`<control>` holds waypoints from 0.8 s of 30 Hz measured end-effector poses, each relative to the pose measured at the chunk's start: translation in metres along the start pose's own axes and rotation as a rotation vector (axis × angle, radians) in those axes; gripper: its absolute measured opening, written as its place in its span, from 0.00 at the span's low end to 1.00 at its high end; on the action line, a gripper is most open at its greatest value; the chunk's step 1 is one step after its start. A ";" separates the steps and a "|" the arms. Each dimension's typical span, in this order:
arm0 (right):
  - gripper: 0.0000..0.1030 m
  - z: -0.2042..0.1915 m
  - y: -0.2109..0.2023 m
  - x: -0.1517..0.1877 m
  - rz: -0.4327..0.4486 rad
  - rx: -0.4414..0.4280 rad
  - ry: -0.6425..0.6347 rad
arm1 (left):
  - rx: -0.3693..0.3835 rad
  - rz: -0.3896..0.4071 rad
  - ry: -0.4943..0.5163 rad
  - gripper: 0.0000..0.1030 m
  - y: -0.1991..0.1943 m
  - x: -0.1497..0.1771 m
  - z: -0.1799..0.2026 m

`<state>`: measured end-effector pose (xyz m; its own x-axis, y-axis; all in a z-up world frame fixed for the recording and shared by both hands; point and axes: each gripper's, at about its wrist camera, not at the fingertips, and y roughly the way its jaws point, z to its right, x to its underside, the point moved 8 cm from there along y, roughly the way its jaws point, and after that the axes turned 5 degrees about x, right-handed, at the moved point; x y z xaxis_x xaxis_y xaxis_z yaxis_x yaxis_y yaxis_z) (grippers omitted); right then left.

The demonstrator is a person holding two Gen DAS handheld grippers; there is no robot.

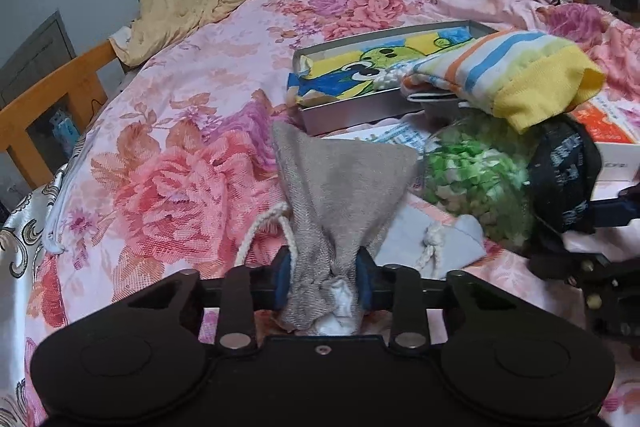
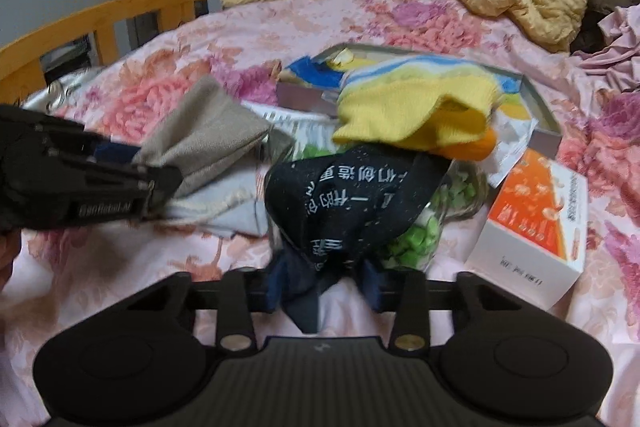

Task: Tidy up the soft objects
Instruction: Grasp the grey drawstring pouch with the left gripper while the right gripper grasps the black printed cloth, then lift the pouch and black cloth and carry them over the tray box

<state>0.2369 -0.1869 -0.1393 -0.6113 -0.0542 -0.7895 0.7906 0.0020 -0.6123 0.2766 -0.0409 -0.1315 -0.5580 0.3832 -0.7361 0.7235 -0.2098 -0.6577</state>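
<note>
Left wrist view: left gripper (image 1: 325, 277) pinches the grey pouch (image 1: 340, 183) near the bed's (image 1: 180, 75) front edge, beside a tin box (image 1: 360, 107).
Right wrist view: right gripper (image 2: 326, 285) clamps a black cloth (image 2: 344, 203), perhaps a sock; the striped sock (image 2: 416, 103) lies over it, the orange box (image 2: 532, 223) beside.

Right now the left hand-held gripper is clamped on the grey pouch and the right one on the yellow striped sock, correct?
Not quite. The left hand-held gripper does clamp the grey pouch, but the right hand-held gripper is clamped on the black printed cloth, as the right wrist view shows. The yellow striped sock lies unheld above it.
</note>
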 end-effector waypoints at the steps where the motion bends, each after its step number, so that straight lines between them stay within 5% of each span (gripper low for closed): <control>1: 0.27 0.002 -0.002 -0.002 0.008 0.004 0.012 | 0.004 0.002 0.004 0.31 -0.002 0.000 0.002; 10: 0.14 0.008 -0.015 -0.009 0.028 -0.012 0.068 | 0.058 0.015 -0.012 0.30 -0.025 -0.004 0.027; 24: 0.08 0.006 -0.077 -0.023 0.180 -0.050 0.066 | 0.197 0.049 -0.293 0.30 -0.068 -0.005 0.042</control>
<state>0.1907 -0.1922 -0.0738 -0.4626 0.0173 -0.8864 0.8856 0.0554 -0.4611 0.2129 -0.0658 -0.0900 -0.6379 0.0997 -0.7637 0.6761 -0.4023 -0.6173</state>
